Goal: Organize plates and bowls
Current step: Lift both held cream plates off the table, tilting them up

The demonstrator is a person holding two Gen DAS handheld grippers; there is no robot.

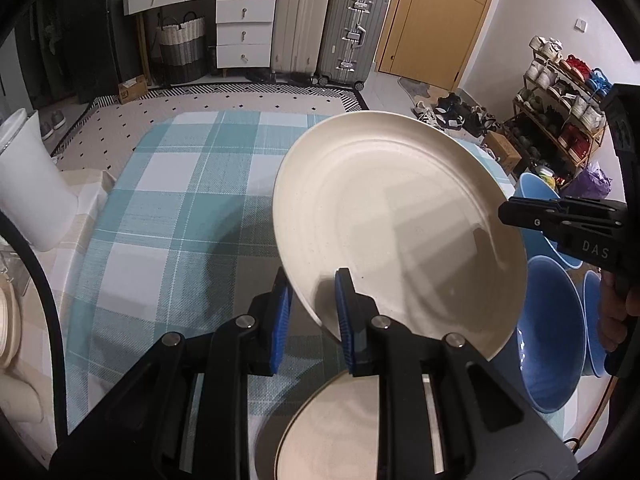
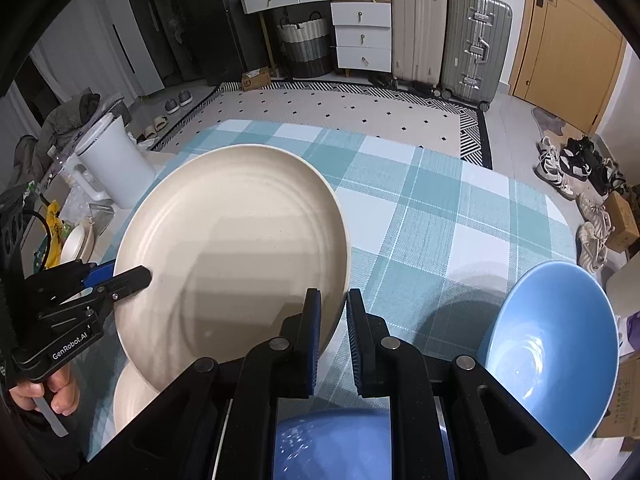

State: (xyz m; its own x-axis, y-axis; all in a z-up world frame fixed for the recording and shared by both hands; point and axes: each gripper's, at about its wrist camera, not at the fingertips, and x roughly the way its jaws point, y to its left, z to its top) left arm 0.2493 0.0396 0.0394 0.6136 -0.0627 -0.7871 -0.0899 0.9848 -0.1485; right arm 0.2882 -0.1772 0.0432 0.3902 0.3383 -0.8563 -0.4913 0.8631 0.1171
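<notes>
Clearly, a cream plate (image 1: 400, 224) was held in the air by both grippers at once, tilted above the checked tablecloth (image 1: 180, 200). Its near rim was clamped between the blue pads of the left gripper (image 1: 312, 312), whose jaws were narrow, one pad under the rim and one on the inner face. The opposite rim was pinched in the same way by the right gripper (image 2: 334, 332), also with narrow jaws. In the right wrist view the left gripper (image 2: 120, 278) was seen at the far edge of the plate (image 2: 232, 256), with a hand (image 2: 56, 394) around its handle.

Below the lifted plate, a second cream plate (image 1: 336, 428) was lying on the table, partly covered by the gripper body. Just beside it, on the right, blue bowls (image 1: 552, 336) were standing; how many were nested there could not be told surely from the left view. In the right view one blue bowl (image 2: 552, 352) was seen tilted near the table edge.

Farther away, a white jug (image 2: 116, 160) was placed at the left end of the table. Behind, on the floor, two suitcases (image 1: 332, 28), a white drawer cabinet (image 1: 244, 36) and a shoe rack (image 1: 560, 100) were visible near a wooden door (image 1: 436, 16).
</notes>
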